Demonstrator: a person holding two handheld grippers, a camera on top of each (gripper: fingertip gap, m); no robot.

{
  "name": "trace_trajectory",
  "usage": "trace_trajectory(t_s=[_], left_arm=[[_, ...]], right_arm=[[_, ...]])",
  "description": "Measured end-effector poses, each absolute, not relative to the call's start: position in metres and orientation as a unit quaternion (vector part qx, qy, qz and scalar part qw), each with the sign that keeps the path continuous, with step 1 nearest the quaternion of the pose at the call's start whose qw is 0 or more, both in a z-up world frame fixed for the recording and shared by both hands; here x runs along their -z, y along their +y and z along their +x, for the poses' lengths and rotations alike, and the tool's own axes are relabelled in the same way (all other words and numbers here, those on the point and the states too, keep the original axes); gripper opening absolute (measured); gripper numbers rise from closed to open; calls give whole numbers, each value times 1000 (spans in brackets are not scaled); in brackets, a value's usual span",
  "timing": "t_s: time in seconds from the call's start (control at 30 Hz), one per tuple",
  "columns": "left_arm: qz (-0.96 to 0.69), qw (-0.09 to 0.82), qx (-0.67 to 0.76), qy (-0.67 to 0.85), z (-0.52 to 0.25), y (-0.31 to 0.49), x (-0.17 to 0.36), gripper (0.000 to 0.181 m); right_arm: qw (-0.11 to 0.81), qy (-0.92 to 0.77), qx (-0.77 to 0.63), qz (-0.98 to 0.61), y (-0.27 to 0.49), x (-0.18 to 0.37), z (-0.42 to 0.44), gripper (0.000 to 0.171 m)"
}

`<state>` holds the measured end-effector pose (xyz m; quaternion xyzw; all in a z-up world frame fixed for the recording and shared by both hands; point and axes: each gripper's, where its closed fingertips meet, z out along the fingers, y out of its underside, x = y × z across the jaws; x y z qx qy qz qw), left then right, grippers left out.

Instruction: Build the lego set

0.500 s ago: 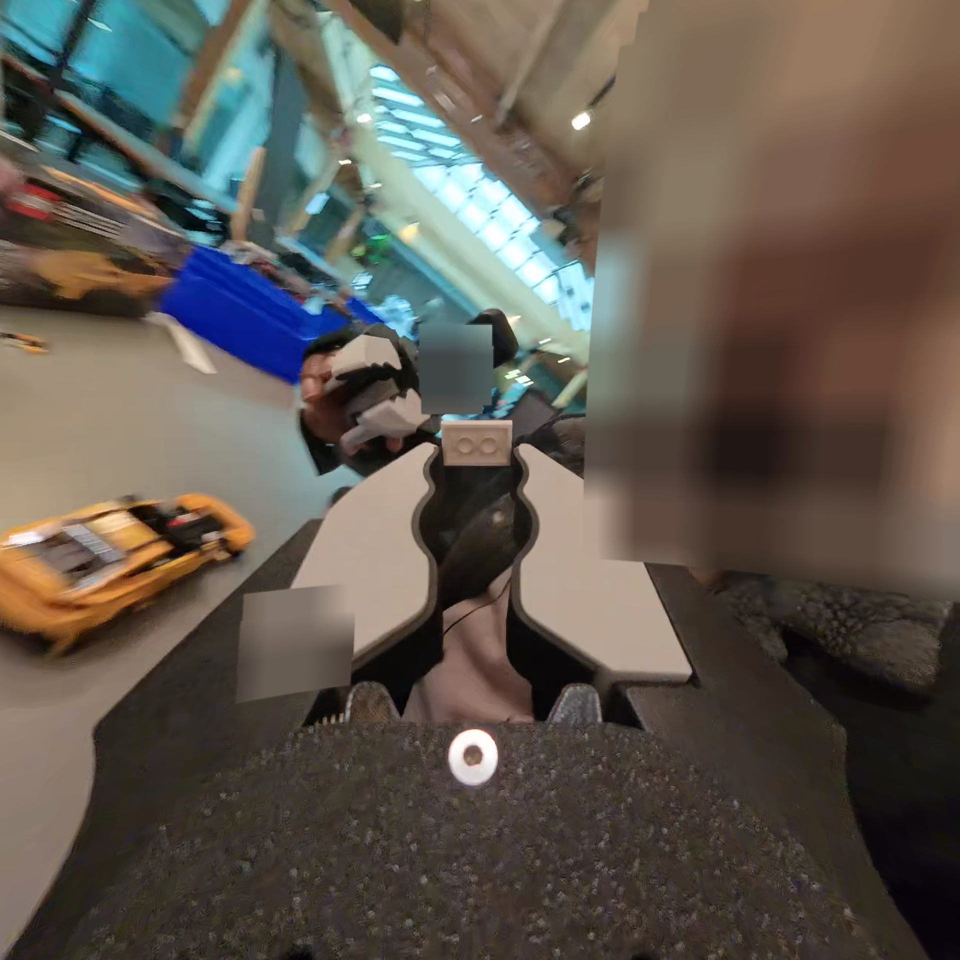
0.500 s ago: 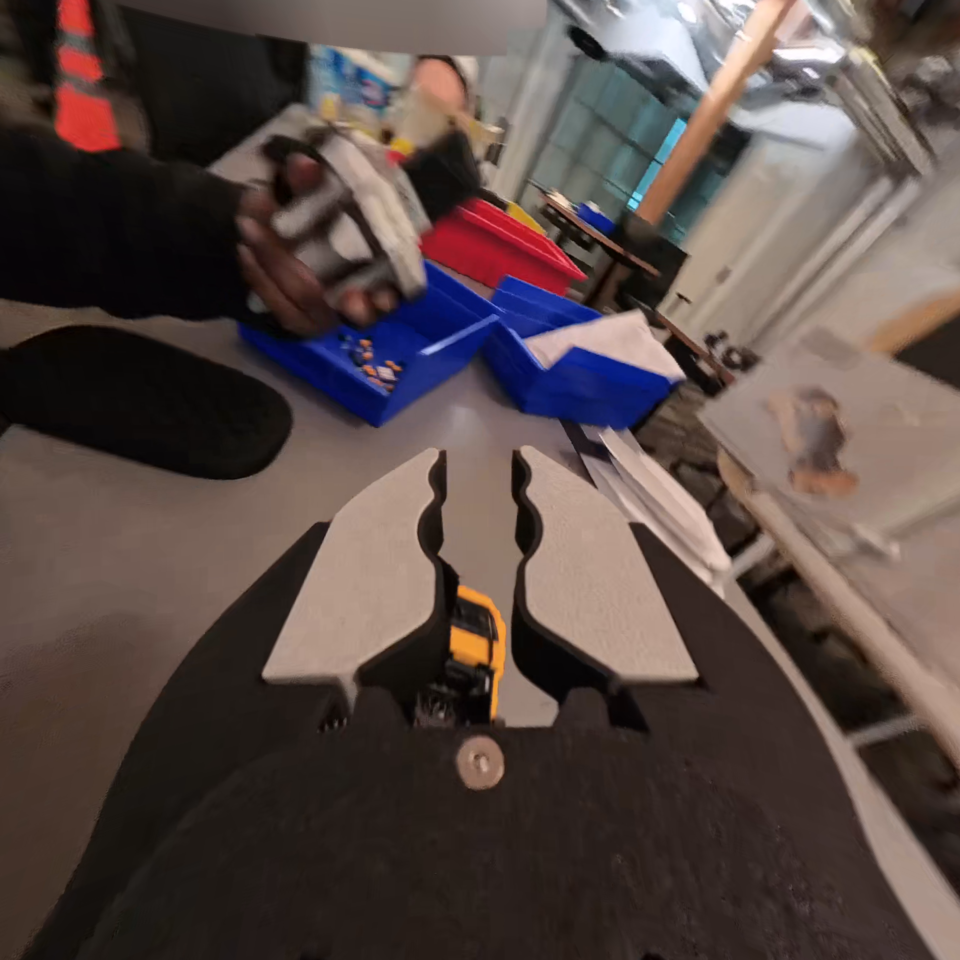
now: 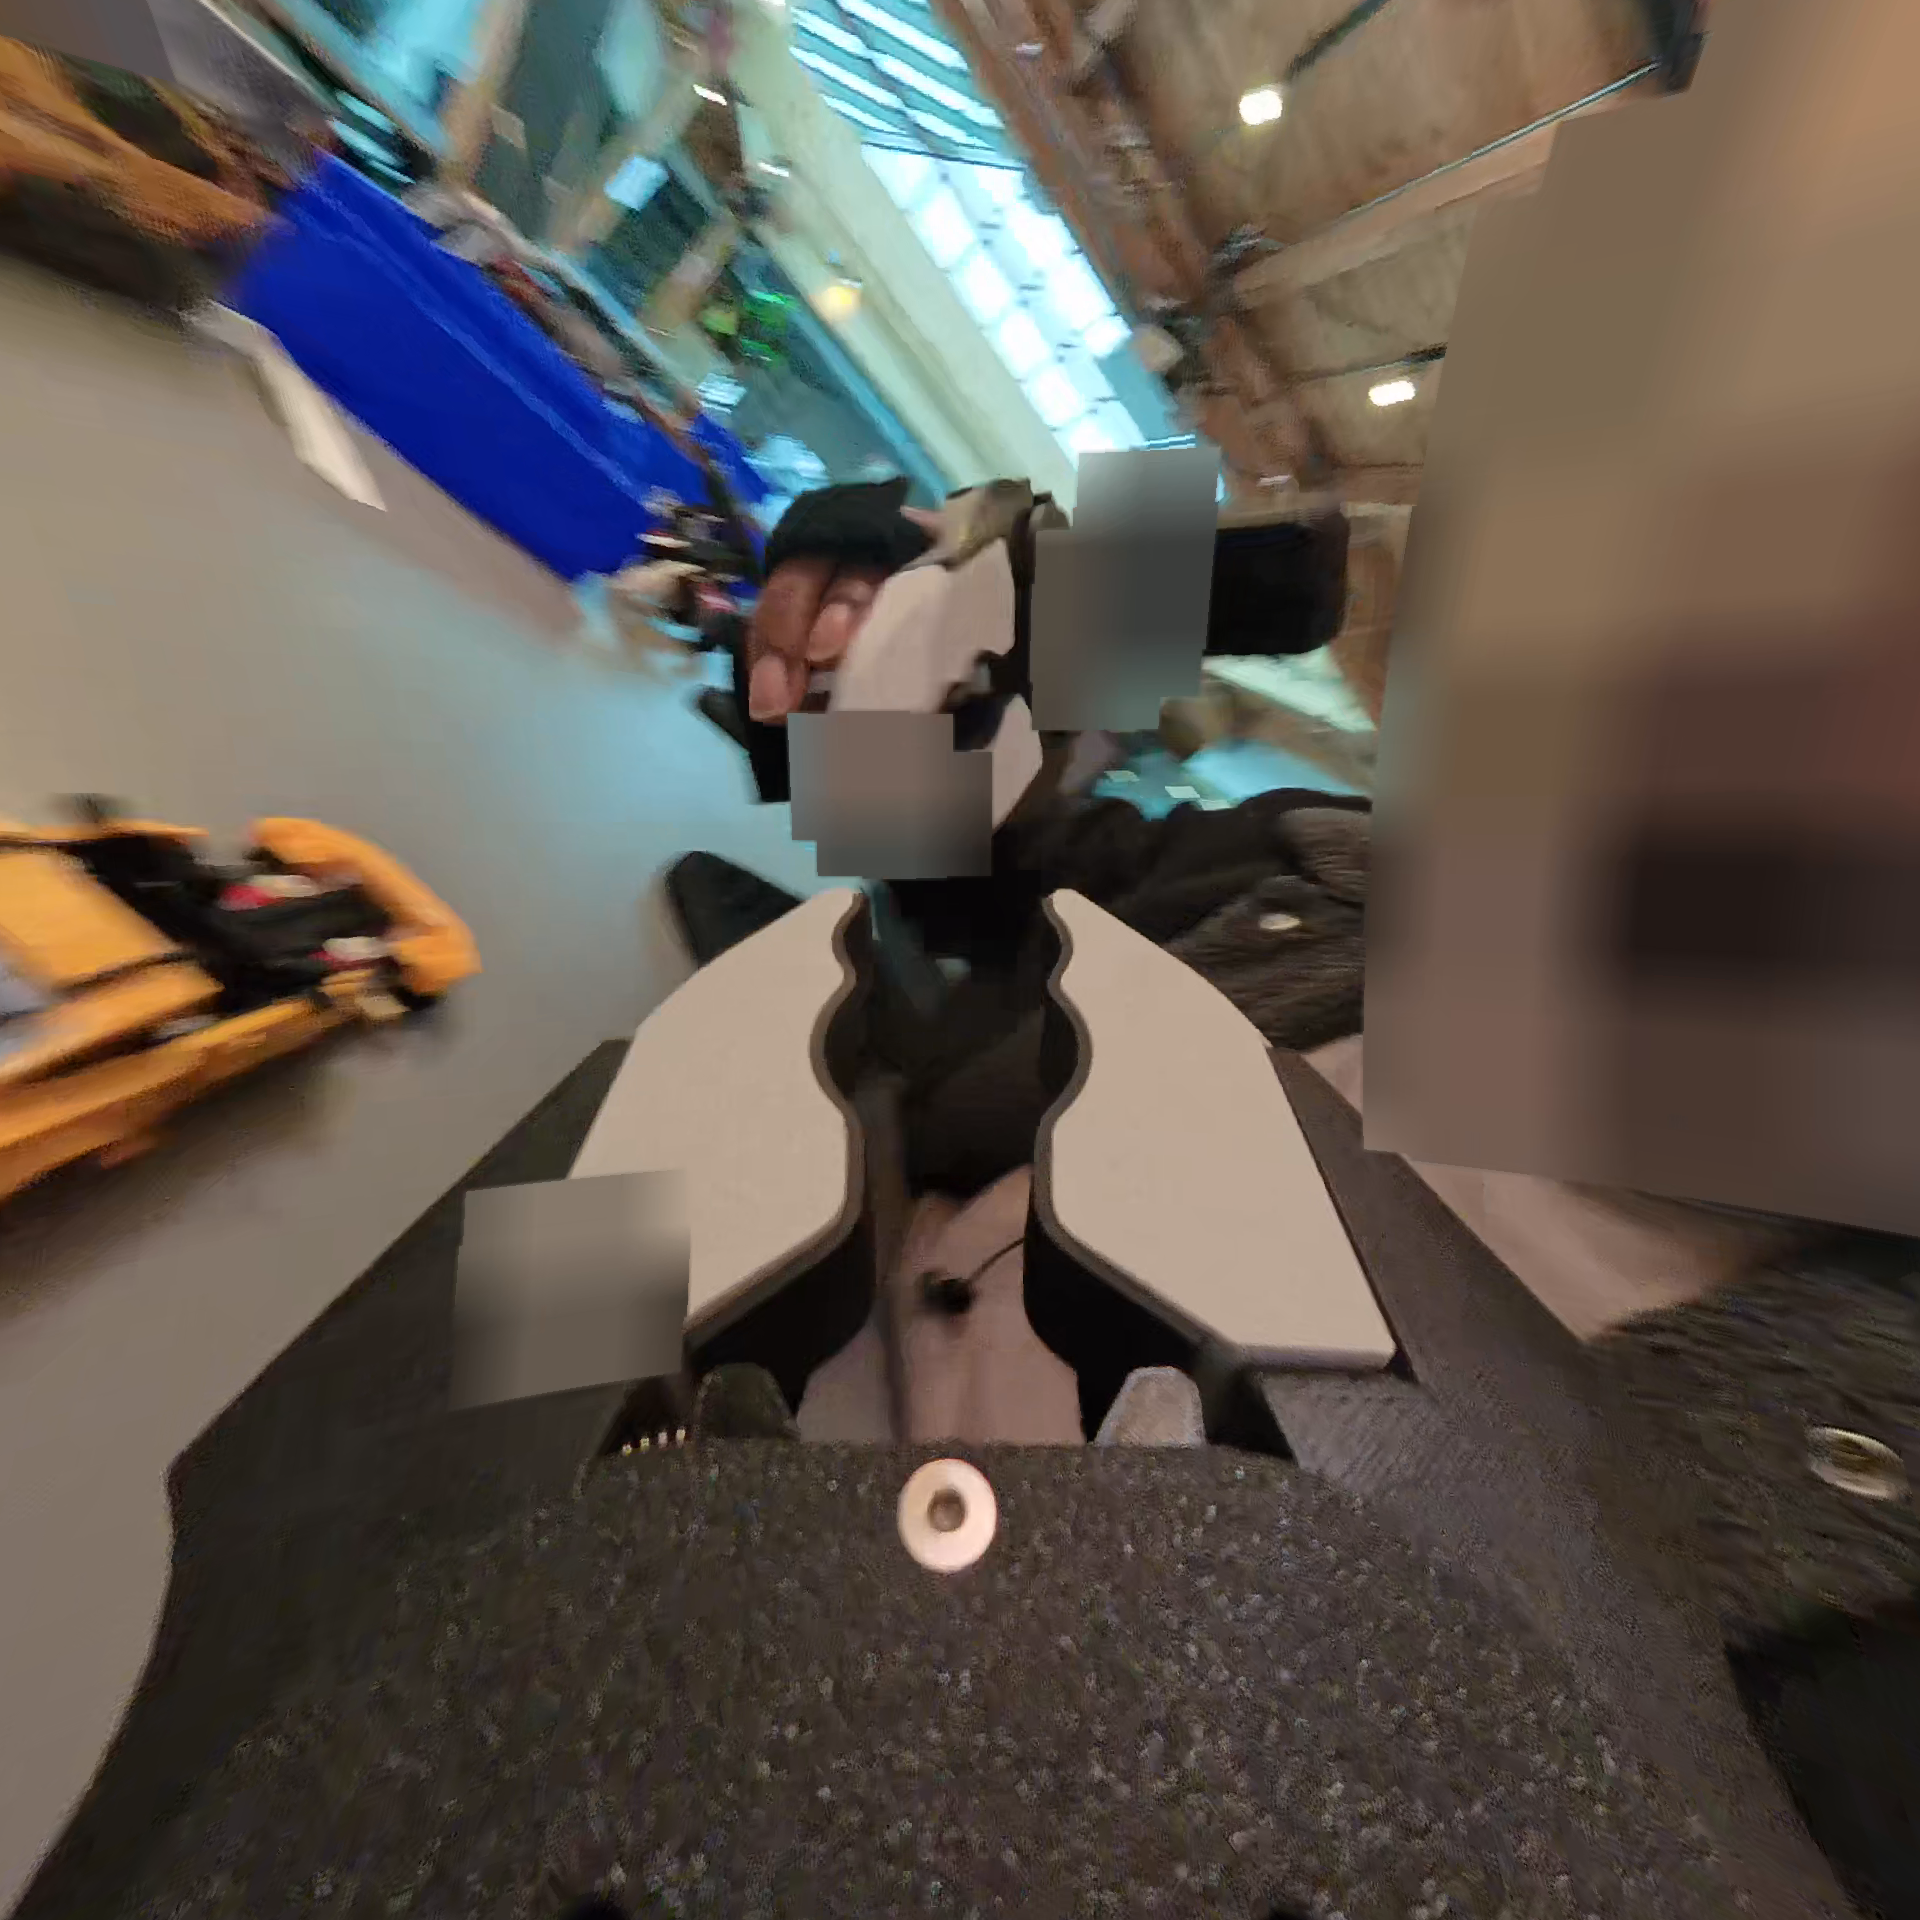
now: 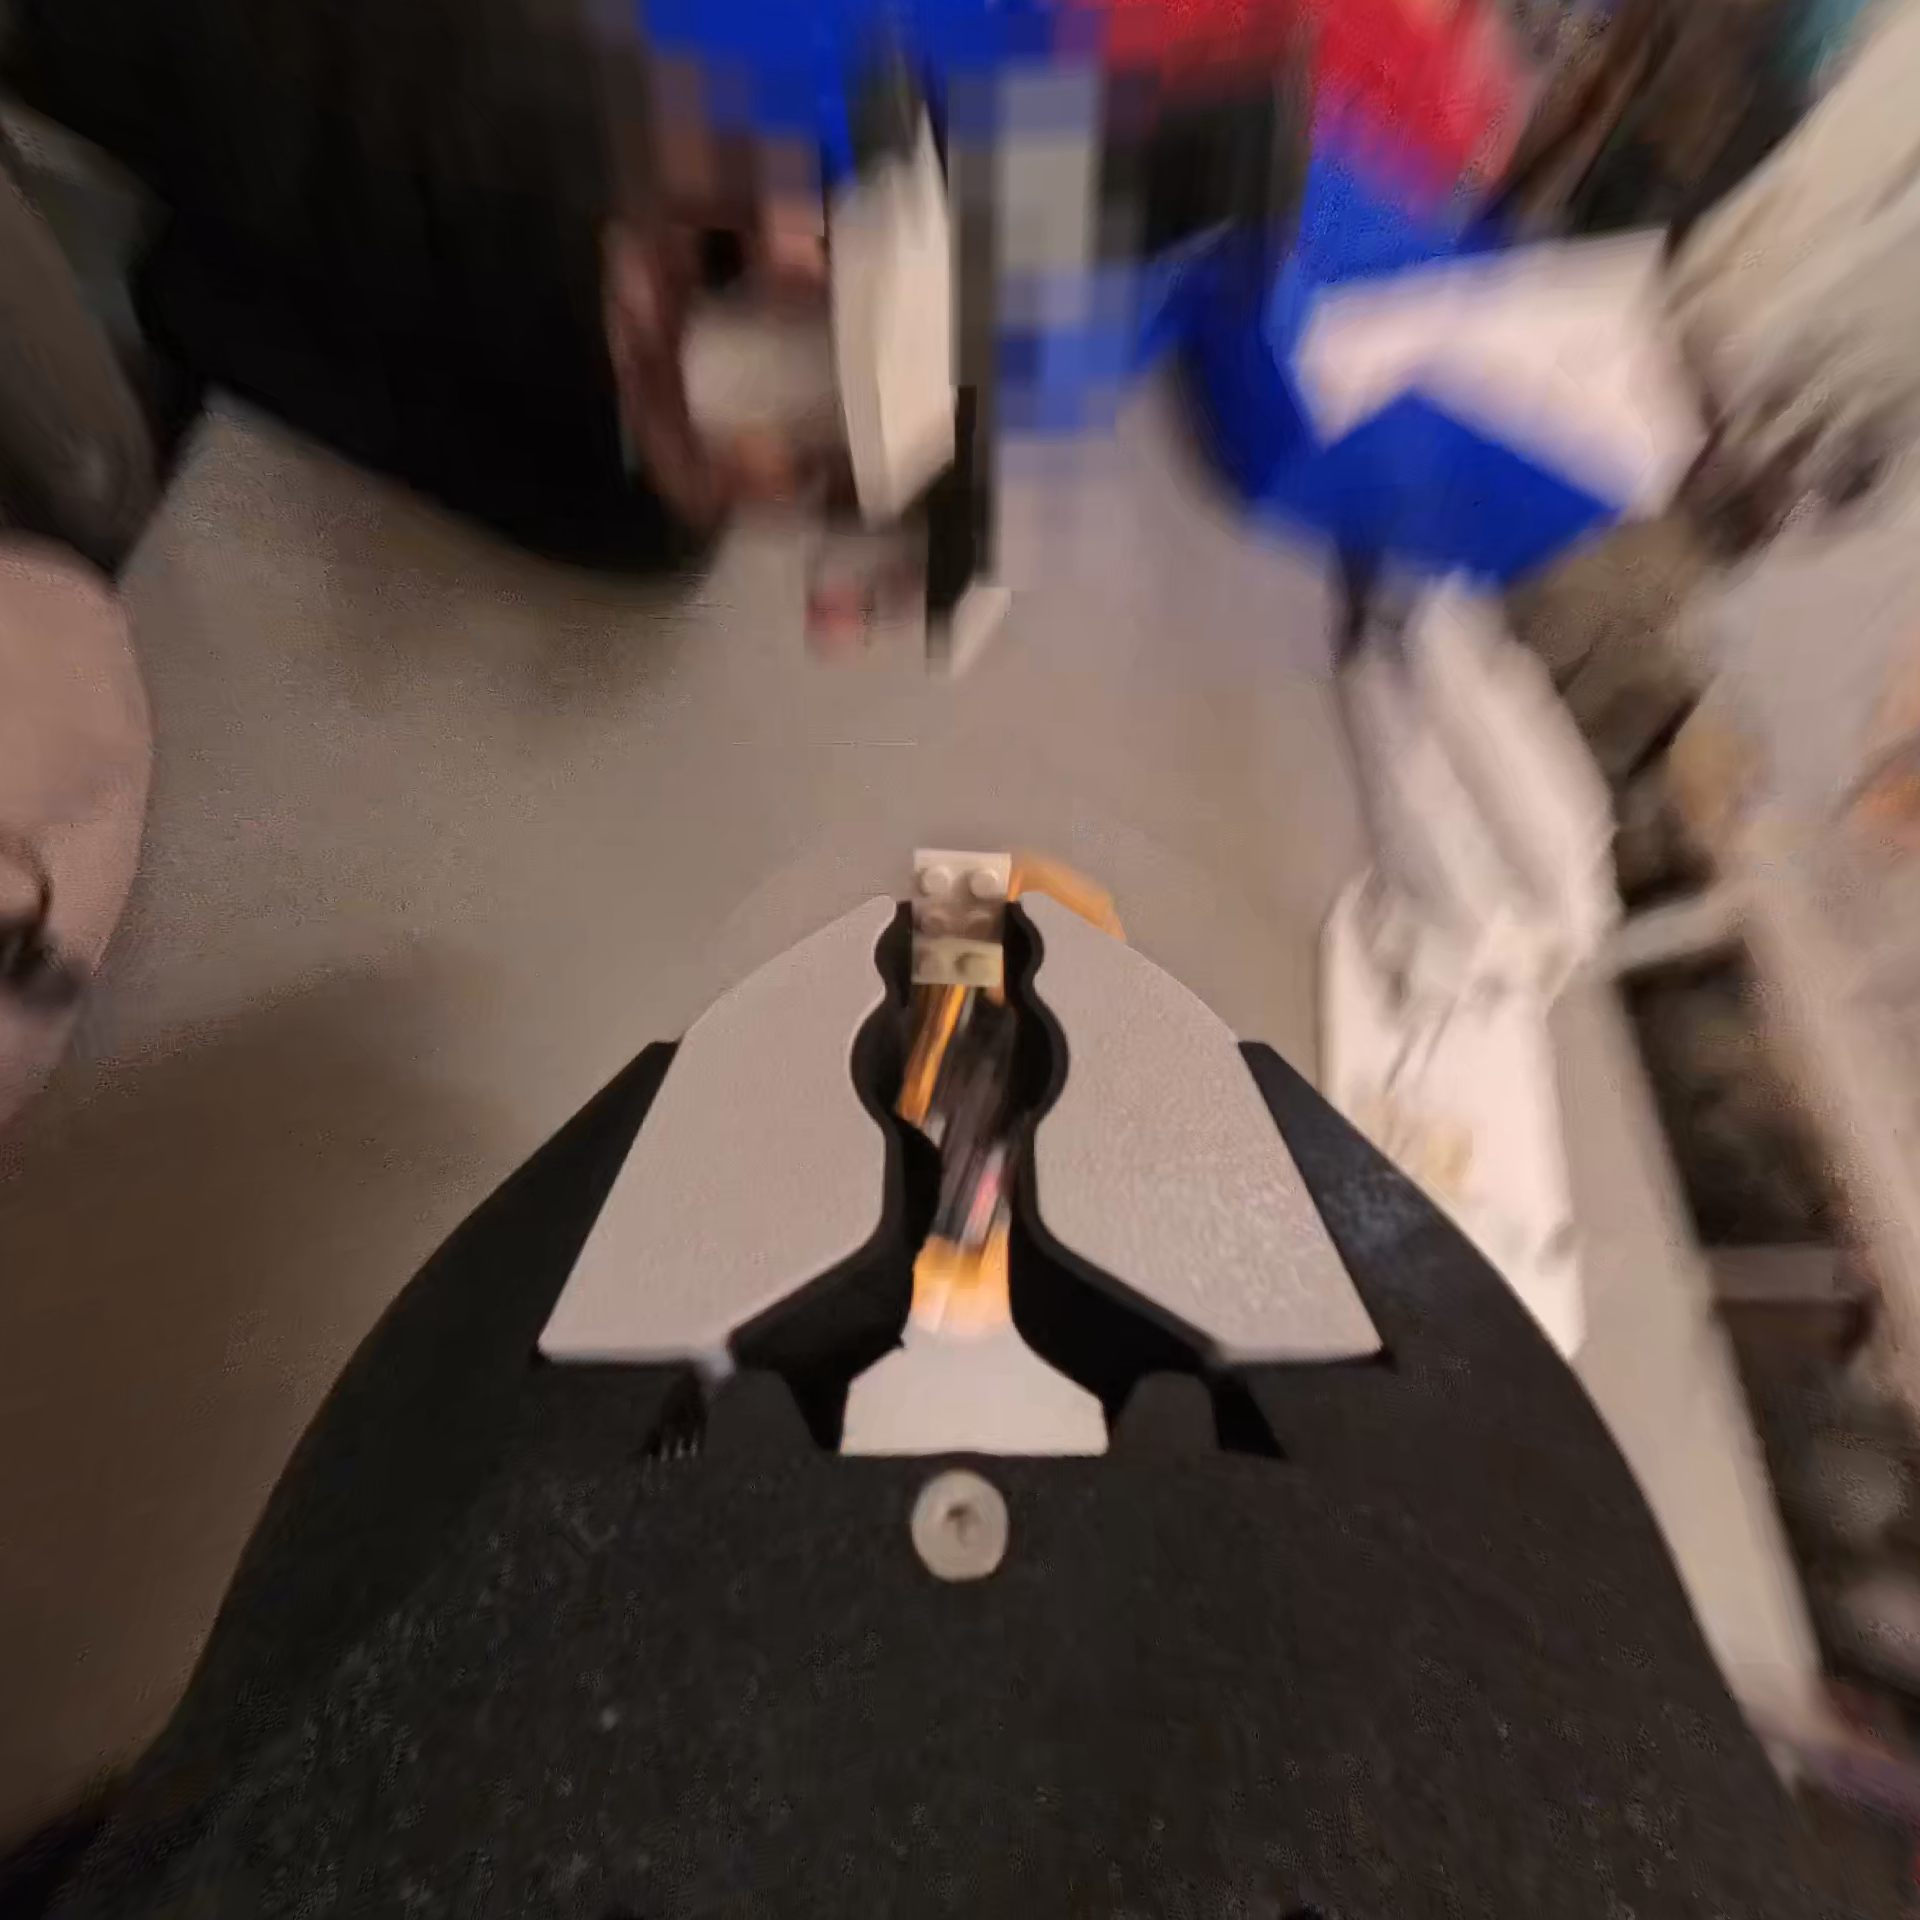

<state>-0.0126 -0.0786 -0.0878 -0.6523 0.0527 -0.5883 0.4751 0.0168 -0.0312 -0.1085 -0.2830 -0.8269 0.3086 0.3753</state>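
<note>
Left gripper [image 3: 951,904]: fingers spread apart, nothing between the tips; it is raised and points across the table toward the other gripper.
Right gripper [image 4: 958,909]: fingers drawn in and clamped on a small light grey plate [image 4: 960,916], studs facing the camera, pinched at the fingertips.
Lego car [image 3: 197,977]: orange body with a dark open interior, resting on the table at the left of the left wrist view; in the right wrist view orange and black parts show blurred between and below the fingers.
Table [image 3: 312,686]: plain grey top, matte.
Blue bins [image 3: 457,364]: at the table's far side; white sheets [image 4: 1475,343] lie in one.
Room: large hall, exposed beams, skylight panels [image 3: 997,249], ceiling lamps.
Image quality: right wrist view heavily motion-blurred; far detail cannot be told.
</note>
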Motion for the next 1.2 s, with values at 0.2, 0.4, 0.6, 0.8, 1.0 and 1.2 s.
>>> trace_trajectory(t_s=[0.2,0.4,0.6,0.8,1.0,1.2], left_arm=[[-791,563,238,35,-108,-107,104,18],[-878,477,-28,-8,-219,-159,97,22],[-955,285,-85,-6,-290,-212,145,24],[-989,140,-26,30,-315,-235,213,33],[-985,56,-54,157,-336,-234,246,33],[-974,16,-16,227,-340,-229,253,30]], right_arm=[[156,-819,-146,-533,78,225,82,16],[115,-818,-113,-552,90,253,73,17],[144,-816,-111,-549,92,245,69,33],[235,-749,-235,-573,98,207,59,33],[269,-725,-255,-581,107,202,75,31],[260,-715,-263,-593,108,207,85,30]])
